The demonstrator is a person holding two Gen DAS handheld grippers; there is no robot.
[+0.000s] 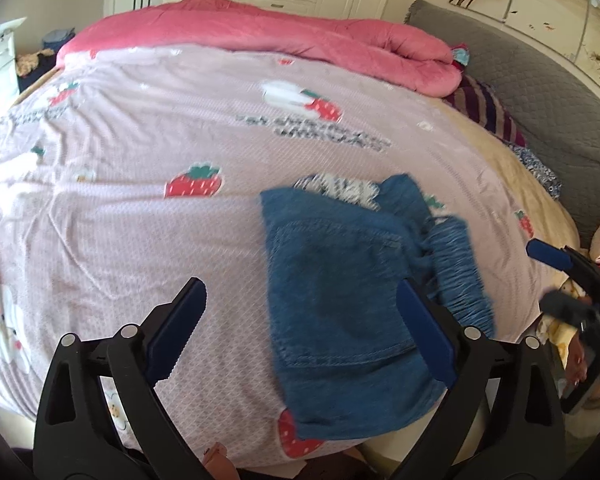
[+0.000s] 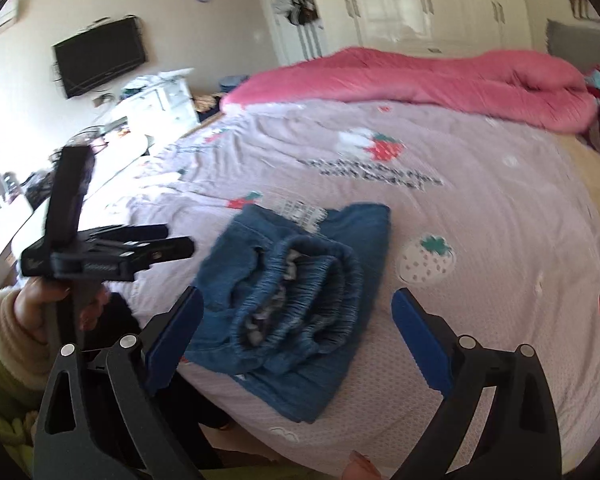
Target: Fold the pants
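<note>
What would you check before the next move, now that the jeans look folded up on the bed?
1. Left gripper open, holding nothing: ok.
2. Right gripper open, holding nothing: ok.
3. Jeans lie in a compact bundle on the pink strawberry sheet: ok.
4. Fold is neat: not ok, the elastic waistband is bunched on top and a patterned lining sticks out at the far edge.
5. Bundle is well on the bed: cannot tell, it lies near the front edge.
6. Jaws clear of the cloth: cannot tell, the pictures are blurred.
</note>
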